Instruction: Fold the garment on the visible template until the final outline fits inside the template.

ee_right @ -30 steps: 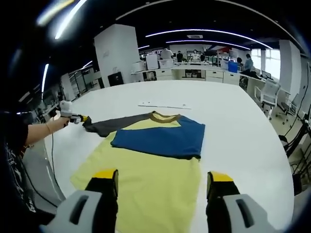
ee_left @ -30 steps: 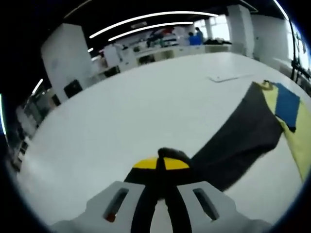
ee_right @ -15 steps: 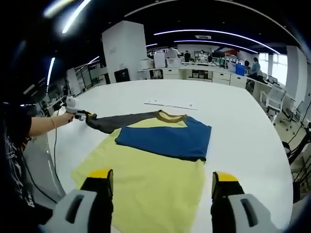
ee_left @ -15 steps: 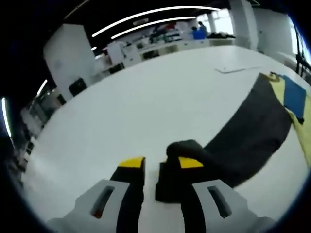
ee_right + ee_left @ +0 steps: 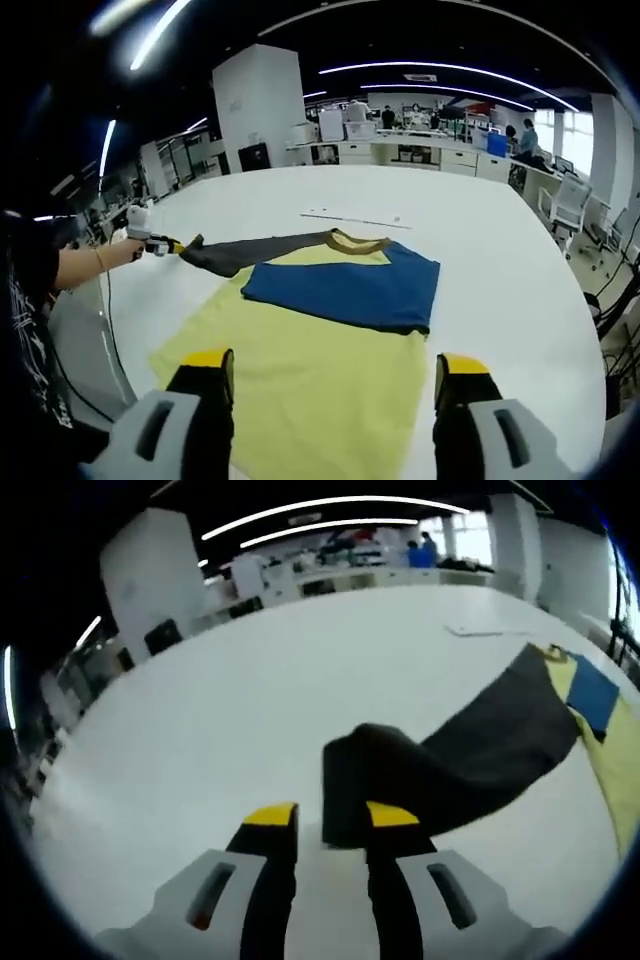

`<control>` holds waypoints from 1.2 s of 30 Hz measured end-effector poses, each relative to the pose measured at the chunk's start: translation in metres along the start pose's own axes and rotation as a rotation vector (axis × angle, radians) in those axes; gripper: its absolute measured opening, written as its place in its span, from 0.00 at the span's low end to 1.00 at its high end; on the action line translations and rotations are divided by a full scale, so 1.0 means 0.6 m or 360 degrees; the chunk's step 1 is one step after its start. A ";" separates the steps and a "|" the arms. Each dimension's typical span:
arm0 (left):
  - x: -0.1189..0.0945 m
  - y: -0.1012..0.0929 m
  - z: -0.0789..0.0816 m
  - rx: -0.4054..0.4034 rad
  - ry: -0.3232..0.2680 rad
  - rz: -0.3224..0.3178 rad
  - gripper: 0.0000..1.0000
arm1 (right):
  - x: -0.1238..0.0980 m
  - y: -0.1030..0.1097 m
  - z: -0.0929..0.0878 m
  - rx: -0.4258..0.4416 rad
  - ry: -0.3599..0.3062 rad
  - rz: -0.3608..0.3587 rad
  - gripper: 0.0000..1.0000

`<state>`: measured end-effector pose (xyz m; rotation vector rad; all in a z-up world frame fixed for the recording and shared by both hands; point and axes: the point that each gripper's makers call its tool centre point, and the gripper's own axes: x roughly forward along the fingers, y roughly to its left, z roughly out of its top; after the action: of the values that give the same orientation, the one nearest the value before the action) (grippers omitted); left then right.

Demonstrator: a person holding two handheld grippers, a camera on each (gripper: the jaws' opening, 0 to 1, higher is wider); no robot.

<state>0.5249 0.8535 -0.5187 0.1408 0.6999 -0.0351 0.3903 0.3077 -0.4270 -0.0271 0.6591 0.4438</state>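
Note:
A yellow T-shirt (image 5: 320, 380) lies flat on the white table (image 5: 500, 260), with its blue sleeve (image 5: 345, 290) folded across the chest. Its dark grey sleeve (image 5: 250, 252) stretches out to the left. In the left gripper view that grey sleeve (image 5: 480, 750) ends in a bunched cuff (image 5: 355, 775) resting at my left gripper (image 5: 330, 820), which is open, the cuff against its right fingertip. The right gripper view shows the left gripper (image 5: 178, 246) at the sleeve's tip. My right gripper (image 5: 332, 368) hovers wide open over the shirt's hem.
A flat white strip (image 5: 355, 218) lies on the table beyond the collar. A person's arm (image 5: 85, 265) reaches in from the left. Desks, chairs and people stand in the background. Bare table surface (image 5: 200, 710) spreads to the left of the sleeve.
The left gripper was shut on the grey sleeve's cuff a second ago; it has opened, let go and drawn back slightly. The right gripper stays open over the hem.

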 end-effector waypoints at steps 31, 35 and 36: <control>-0.040 -0.003 -0.035 -0.0231 0.0152 0.0088 0.01 | -0.009 0.004 -0.009 0.0021 -0.0022 -0.0009 0.81; -0.057 -0.004 -0.047 -0.0297 0.0172 0.0090 0.01 | -0.007 0.011 -0.010 0.0019 -0.0022 0.0014 0.81; -0.059 -0.005 -0.048 -0.0298 0.0172 0.0089 0.01 | -0.007 0.013 -0.010 0.0016 -0.0022 0.0018 0.81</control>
<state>0.4794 0.8542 -0.5180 -0.0177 0.8028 0.0924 0.3809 0.3119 -0.4283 -0.0107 0.6484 0.4514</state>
